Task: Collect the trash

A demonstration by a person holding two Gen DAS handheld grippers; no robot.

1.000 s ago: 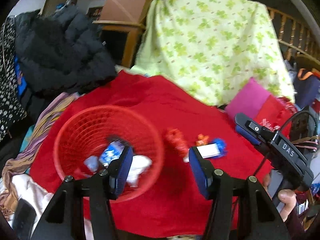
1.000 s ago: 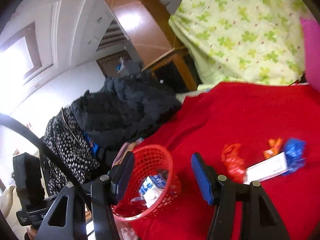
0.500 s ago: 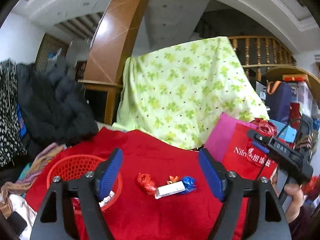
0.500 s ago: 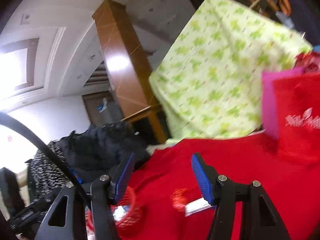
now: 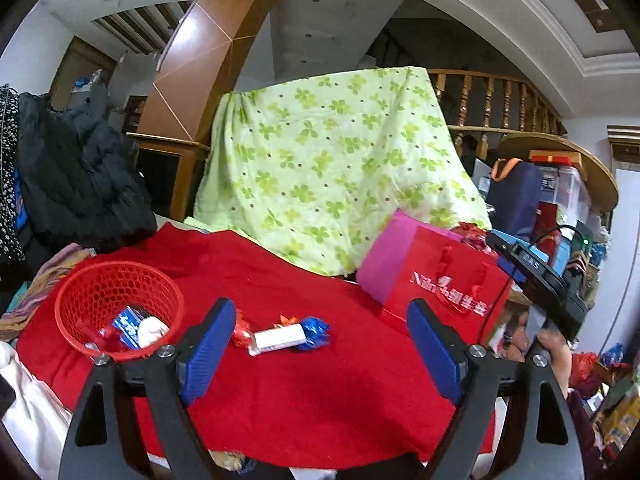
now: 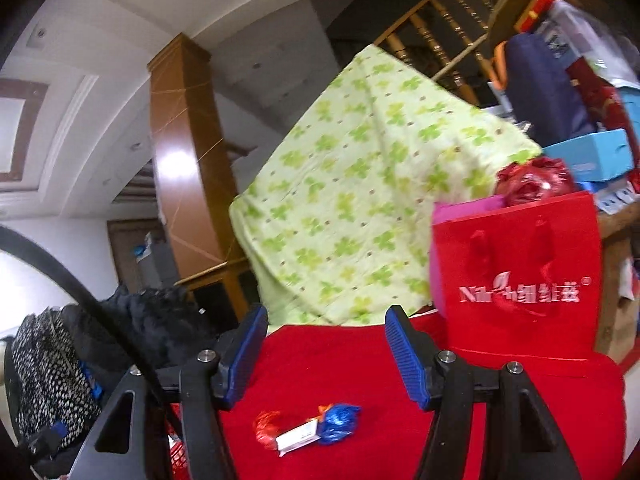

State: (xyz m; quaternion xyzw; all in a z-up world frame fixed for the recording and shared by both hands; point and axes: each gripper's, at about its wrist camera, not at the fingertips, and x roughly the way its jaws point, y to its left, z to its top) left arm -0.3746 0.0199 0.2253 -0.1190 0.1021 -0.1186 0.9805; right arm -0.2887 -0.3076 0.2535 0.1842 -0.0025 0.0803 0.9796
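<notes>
wrappers [image 5: 286, 334] mid-cloth, basket [image 5: 120, 308] near left edge; left tool [image 5: 320, 344] opening, right tool [image 6: 326, 354] apart, both empty

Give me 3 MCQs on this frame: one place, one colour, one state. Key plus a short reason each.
1. Where do the loose wrappers lie?
A. on the red cloth, right of the basket
B. inside the red gift bag
C. on the green clover sheet

2. What colour is the mesh basket?
A. blue
B. red
C. white

3. What is between the left gripper's fingers?
A. a blue wrapper, pinched
B. the basket rim
C. nothing

Key:
1 A: the wrappers sit on the red cloth, outside the basket.
2 B: its rim and mesh are red.
3 C: its jaws are opening, with only cloth and the wrappers beyond them.
</notes>
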